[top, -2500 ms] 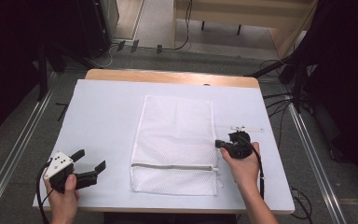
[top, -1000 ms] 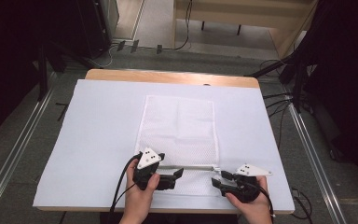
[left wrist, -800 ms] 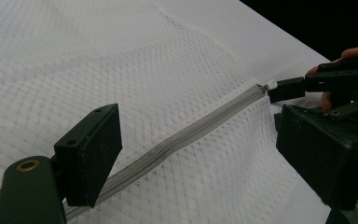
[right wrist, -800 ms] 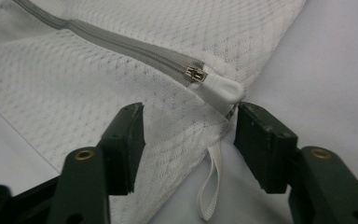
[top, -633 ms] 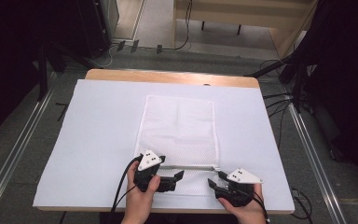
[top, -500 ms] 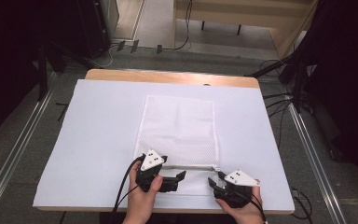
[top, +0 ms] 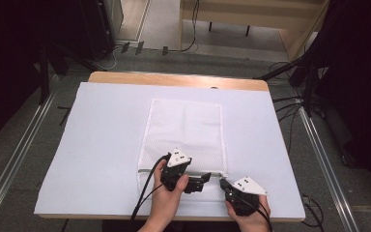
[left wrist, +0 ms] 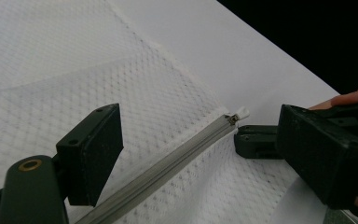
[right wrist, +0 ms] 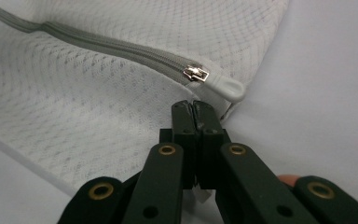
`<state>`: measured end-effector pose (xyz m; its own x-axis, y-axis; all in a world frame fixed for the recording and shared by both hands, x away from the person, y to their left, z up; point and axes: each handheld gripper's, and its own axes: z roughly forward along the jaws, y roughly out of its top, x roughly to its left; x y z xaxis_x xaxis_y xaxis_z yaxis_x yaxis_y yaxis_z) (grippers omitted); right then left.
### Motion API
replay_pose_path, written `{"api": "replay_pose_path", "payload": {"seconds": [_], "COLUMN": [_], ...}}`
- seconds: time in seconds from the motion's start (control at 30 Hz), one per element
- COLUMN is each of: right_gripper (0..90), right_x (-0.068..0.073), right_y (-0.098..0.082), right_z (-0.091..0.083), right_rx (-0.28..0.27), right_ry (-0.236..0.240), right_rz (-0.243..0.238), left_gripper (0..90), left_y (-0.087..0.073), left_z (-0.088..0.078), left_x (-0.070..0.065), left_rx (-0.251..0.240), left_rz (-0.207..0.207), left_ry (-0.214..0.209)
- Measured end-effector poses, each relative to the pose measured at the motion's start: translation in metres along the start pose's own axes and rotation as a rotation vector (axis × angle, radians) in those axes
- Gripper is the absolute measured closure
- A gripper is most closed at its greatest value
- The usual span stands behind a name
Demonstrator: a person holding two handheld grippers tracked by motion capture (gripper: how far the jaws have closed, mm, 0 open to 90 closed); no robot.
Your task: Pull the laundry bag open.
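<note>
A white mesh laundry bag (top: 186,130) lies flat on the white table cover (top: 101,145), its grey zipper (left wrist: 168,165) running across the near end. The zipper's slider and white pull tab (right wrist: 223,86) sit at the right end, shown also as the pull tab (left wrist: 240,113). My left gripper (top: 195,182) is open, with one jaw on each side of the zipper (top: 207,174) and nothing held. My right gripper (right wrist: 196,109) is shut, its tips resting on the bag's edge just below the pull tab. I cannot tell whether any mesh is pinched. That right gripper (left wrist: 256,140) points at my left one.
The wooden table edge (top: 174,79) runs along the far side. Metal rails (top: 24,145) flank the table on the floor, and cables (top: 290,106) lie at the right. Bare white cover spreads left and right of the bag.
Both grippers have come from the table's sides to the bag's near end. In the last half second the right gripper crept left toward the zipper's end; the left one stayed put.
</note>
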<state>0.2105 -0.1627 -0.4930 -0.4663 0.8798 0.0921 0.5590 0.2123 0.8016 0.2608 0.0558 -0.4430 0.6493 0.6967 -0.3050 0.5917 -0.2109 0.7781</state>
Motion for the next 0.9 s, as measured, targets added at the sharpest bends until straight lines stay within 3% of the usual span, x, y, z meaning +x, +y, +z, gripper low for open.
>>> {"api": "replay_pose_path", "payload": {"seconds": [0.1,0.13,0.2,0.27,0.37,0.57,0.77,0.8,0.9], "right_gripper": [90.0,90.0,90.0,90.0,90.0,90.0,90.0,90.0,90.0], "right_x": [-0.003,-0.001,0.001,0.004,0.005,0.005,0.007,0.008,0.009], "right_y": [0.000,0.001,0.002,0.004,0.004,0.006,0.007,0.007,0.007], "right_z": [-0.001,-0.004,-0.007,-0.010,-0.011,-0.016,-0.017,-0.016,-0.016], "right_rx": [-0.015,-0.042,-0.063,-0.086,-0.091,-0.127,-0.143,-0.142,-0.142], "right_ry": [0.014,0.001,-0.012,-0.019,-0.007,0.000,0.003,0.003,0.005], "right_rz": [0.015,0.007,-0.007,-0.024,-0.027,-0.016,-0.024,-0.029,-0.034], "left_gripper": [19.0,21.5,25.6,35.2,40.3,35.3,31.2,32.7,39.7], "left_y": [0.002,0.005,0.008,0.011,0.019,0.029,0.029,0.029,0.029], "left_z": [0.009,0.014,0.018,0.021,0.028,0.046,0.058,0.061,0.058], "left_x": [-0.005,-0.007,-0.010,-0.014,-0.020,-0.034,-0.037,-0.037,-0.029], "left_rx": [0.022,0.027,0.035,0.038,0.043,0.091,0.129,0.147,0.143], "left_rz": [0.007,-0.009,-0.013,-0.011,-0.003,-0.005,0.010,0.006,-0.010], "left_ry": [0.038,0.016,0.019,0.010,-0.008,0.039,0.050,0.073,0.021]}}
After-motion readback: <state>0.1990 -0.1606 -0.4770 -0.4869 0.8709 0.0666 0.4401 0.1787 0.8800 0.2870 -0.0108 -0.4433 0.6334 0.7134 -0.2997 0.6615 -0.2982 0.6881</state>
